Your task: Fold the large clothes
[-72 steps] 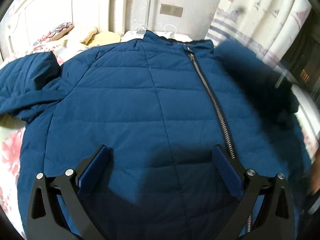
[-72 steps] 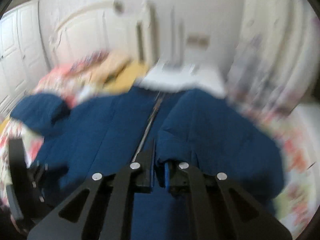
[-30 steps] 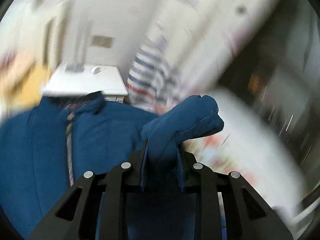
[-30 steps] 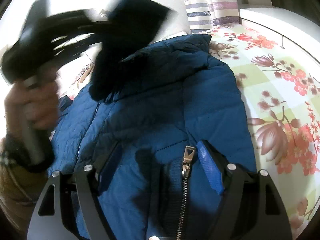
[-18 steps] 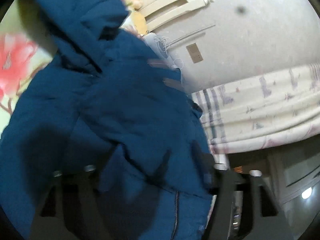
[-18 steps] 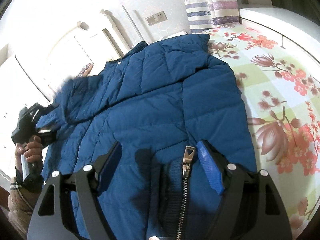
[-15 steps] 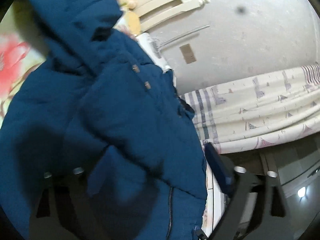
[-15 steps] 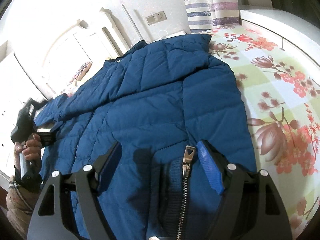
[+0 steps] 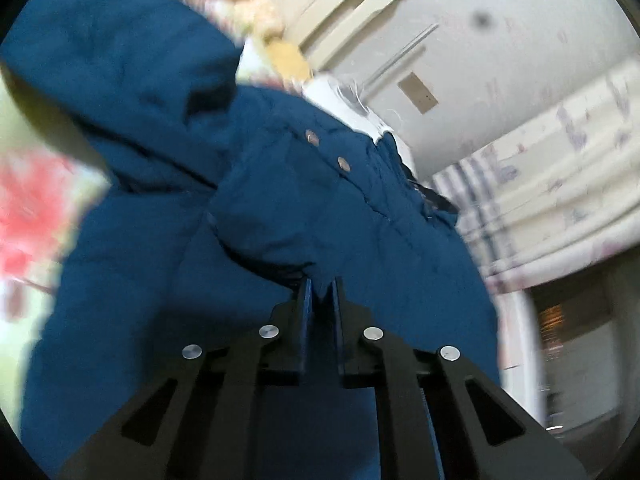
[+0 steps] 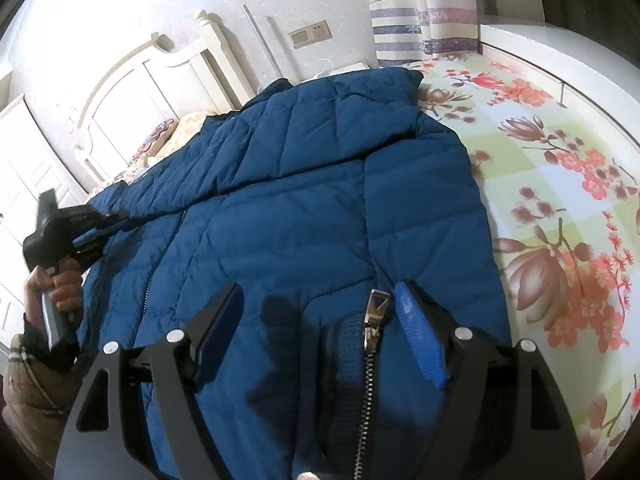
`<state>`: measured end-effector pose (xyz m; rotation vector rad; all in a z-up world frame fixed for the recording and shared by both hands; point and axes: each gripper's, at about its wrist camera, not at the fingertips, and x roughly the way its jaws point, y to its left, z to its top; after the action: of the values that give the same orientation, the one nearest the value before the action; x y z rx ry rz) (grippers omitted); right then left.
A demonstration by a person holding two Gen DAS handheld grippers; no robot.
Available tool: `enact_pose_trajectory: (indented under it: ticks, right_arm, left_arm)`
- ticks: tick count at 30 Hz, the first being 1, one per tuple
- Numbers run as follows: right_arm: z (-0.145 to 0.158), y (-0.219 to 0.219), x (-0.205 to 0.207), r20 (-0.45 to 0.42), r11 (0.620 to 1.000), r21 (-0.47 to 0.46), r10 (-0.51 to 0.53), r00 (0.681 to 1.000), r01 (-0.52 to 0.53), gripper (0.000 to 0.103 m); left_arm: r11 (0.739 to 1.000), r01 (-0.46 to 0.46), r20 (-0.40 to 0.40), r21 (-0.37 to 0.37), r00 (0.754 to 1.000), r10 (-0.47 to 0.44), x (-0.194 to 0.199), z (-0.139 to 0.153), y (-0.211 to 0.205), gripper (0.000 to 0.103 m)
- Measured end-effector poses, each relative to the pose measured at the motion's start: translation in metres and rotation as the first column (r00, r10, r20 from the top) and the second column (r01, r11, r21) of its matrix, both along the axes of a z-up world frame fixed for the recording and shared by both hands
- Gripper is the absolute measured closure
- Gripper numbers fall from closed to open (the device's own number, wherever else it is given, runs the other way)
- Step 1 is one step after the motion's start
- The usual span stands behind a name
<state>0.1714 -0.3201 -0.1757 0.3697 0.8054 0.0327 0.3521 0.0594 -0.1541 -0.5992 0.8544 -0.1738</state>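
A large dark blue quilted jacket [image 10: 320, 208] lies spread on a floral bedspread [image 10: 560, 168]; it also fills the left wrist view [image 9: 280, 216]. Its right sleeve is folded across the chest. My left gripper [image 9: 320, 284] is shut on a fold of the jacket near the two snap buttons [image 9: 344, 163]; it shows at the jacket's left edge in the right wrist view [image 10: 100, 220]. My right gripper [image 10: 316, 300] is open, its blue pads either side of the hem and the metal zipper pull [image 10: 374, 308].
A white headboard [image 10: 132, 92] and pillows [image 10: 176, 128] lie at the far end. A wall with a switch plate [image 10: 310, 34] and a striped curtain [image 10: 408, 12] stand behind. A white ledge [image 10: 560, 52] borders the bed's right side.
My left gripper was open over the jacket's left side and has closed on a fold of it. My right gripper has stayed open at the hem.
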Motion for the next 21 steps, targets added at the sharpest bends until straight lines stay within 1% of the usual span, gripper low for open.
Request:
enact_pose_trajectory:
  ticks: [1, 2, 3, 4, 5, 6, 7, 8, 9, 11, 12, 13, 14, 16, 17, 18, 19, 20, 21]
  right_arm:
    - [0.000, 0.001, 0.000, -0.001, 1.000, -0.006, -0.001, 1.000, 0.001, 0.026]
    - [0.001, 0.002, 0.000, -0.003, 1.000, -0.013, -0.002, 1.000, 0.002, 0.026]
    - [0.001, 0.004, 0.000, -0.007, 1.000, -0.025, -0.004, 1.000, 0.004, 0.026]
    - [0.002, 0.006, -0.001, -0.013, 0.999, -0.043, -0.010, 1.000, 0.009, 0.026]
    - [0.005, 0.011, -0.001, -0.028, 0.997, -0.080, -0.022, 0.999, 0.020, 0.027]
    - [0.009, 0.015, 0.001, -0.036, 0.994, -0.109, -0.025, 0.999, 0.021, 0.027]
    - [0.016, 0.020, 0.004, -0.036, 0.990, -0.139, -0.012, 0.999, 0.007, 0.027]
    - [0.022, 0.023, 0.008, -0.025, 0.987, -0.161, 0.000, 1.000, -0.004, 0.027]
    - [0.034, 0.028, 0.015, 0.004, 0.979, -0.202, 0.009, 1.000, -0.008, 0.027]
    - [0.056, 0.034, 0.034, 0.047, 0.957, -0.288, 0.012, 0.999, 0.002, 0.027]
    - [0.064, 0.035, 0.049, 0.059, 0.947, -0.322, 0.017, 0.998, 0.003, 0.027]
    - [0.069, 0.033, 0.067, 0.062, 0.939, -0.343, 0.016, 0.998, 0.006, 0.027]
    - [0.069, 0.029, 0.082, 0.054, 0.936, -0.351, 0.004, 0.999, 0.015, 0.027]
    - [0.060, 0.015, 0.118, 0.010, 0.935, -0.350, -0.048, 0.999, 0.048, 0.027]
    - [0.054, 0.011, 0.128, -0.011, 0.940, -0.339, -0.049, 0.999, 0.042, 0.027]
    - [0.041, 0.006, 0.140, -0.061, 0.946, -0.325, -0.040, 0.997, 0.018, 0.027]
    - [0.024, 0.004, 0.150, -0.137, 0.945, -0.328, -0.029, 0.990, -0.018, 0.027]
    - [0.013, 0.005, 0.154, -0.177, 0.940, -0.338, -0.012, 0.984, -0.050, 0.025]
    - [0.011, 0.009, 0.151, -0.152, 0.926, -0.371, 0.012, 0.988, -0.068, 0.024]
  left_arm:
    - [0.997, -0.033, 0.025, 0.069, 0.999, 0.031, -0.008, 0.008, -0.002, 0.095]
    - [0.978, -0.104, 0.069, 0.180, 0.993, 0.093, -0.023, 0.022, -0.005, 0.095]
    - [0.961, -0.149, 0.103, 0.234, 0.986, 0.128, -0.033, 0.032, -0.006, 0.095]
    - [0.942, -0.194, 0.148, 0.274, 0.976, 0.158, -0.043, 0.043, -0.009, 0.095]
    - [0.924, -0.235, 0.192, 0.303, 0.964, 0.183, -0.050, 0.053, -0.012, 0.094]
    - [0.913, -0.251, 0.217, 0.321, 0.958, 0.187, -0.050, 0.060, -0.014, 0.094]
    - [0.908, -0.242, 0.240, 0.344, 0.957, 0.164, -0.046, 0.068, -0.021, 0.093]
    - [0.906, -0.206, 0.242, 0.369, 0.963, 0.120, -0.035, 0.072, -0.029, 0.093]
    - [0.904, -0.168, 0.221, 0.394, 0.972, 0.084, -0.022, 0.073, -0.036, 0.091]
    - [0.887, -0.035, 0.117, 0.460, 0.993, -0.022, 0.011, 0.066, -0.059, 0.083]
    - [0.877, 0.014, 0.083, 0.481, 0.995, -0.062, 0.027, 0.060, -0.070, 0.078]
    - [0.853, 0.075, 0.044, 0.516, 0.993, -0.114, 0.040, 0.052, -0.084, 0.070]
    - [0.822, 0.118, 0.011, 0.557, 0.989, -0.149, 0.050, 0.044, -0.095, 0.062]
    - [0.775, 0.149, 0.007, 0.614, 0.981, -0.194, 0.062, 0.029, -0.111, 0.004]
    - [0.753, 0.147, 0.023, 0.641, 0.977, -0.210, 0.062, 0.022, -0.116, 0.004]
    - [0.735, 0.149, 0.019, 0.662, 0.976, -0.215, 0.062, 0.015, -0.118, 0.004]
    - [0.710, 0.166, -0.011, 0.685, 0.976, -0.218, 0.063, 0.001, -0.119, 0.004]
    - [0.706, 0.195, -0.038, 0.680, 0.972, -0.232, 0.063, -0.013, -0.117, 0.004]
    - [0.724, 0.210, -0.049, 0.658, 0.970, -0.237, 0.062, -0.013, -0.112, 0.004]
